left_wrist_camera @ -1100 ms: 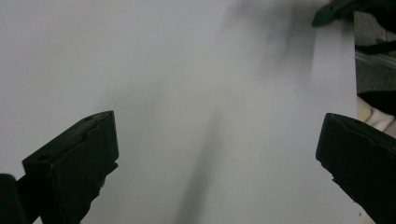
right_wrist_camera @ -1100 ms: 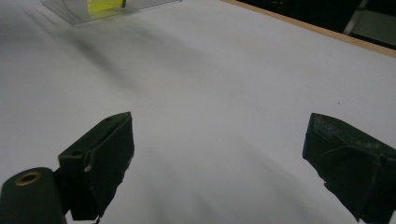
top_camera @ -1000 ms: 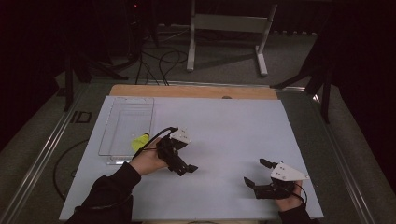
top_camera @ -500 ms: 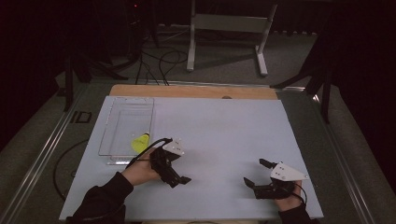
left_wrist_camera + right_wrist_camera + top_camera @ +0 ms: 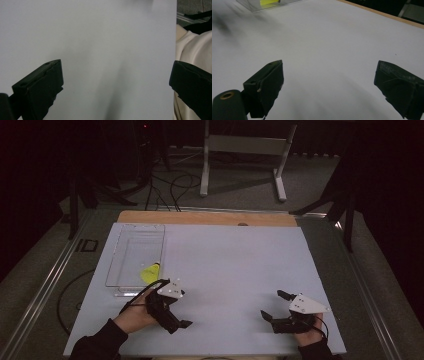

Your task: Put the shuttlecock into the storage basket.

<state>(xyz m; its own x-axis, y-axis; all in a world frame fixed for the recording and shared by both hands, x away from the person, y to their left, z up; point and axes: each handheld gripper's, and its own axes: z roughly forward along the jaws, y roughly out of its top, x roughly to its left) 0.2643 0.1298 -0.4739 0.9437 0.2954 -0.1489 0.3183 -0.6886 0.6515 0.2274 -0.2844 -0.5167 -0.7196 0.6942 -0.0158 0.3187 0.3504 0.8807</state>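
Both my tools are empty right now. My left gripper sits near the front-left of the white table, jaws spread wide apart with nothing between them; in the left gripper view I see bare tabletop between the two black jaws and a cream-coloured garment at the table's edge on the right. My right gripper rests low at the front-right, jaws also wide apart, holding nothing; in the right gripper view there is plain white surface between them.

The yellow object lies inside the clear plastic tray, at the tray's near end toward its right wall, just beyond my left hand. It also shows at the top of the right gripper view, inside the tray's clear wall. I can't tell what exactly it is, small, bright yellow, with a pale tip.

My read on progress: the yellow piece looks placed, since it's in the tray and neither tool touches it. No other loose item is on the table, so the placing looks done. What's left, if anything, seems to be parking both grippers.
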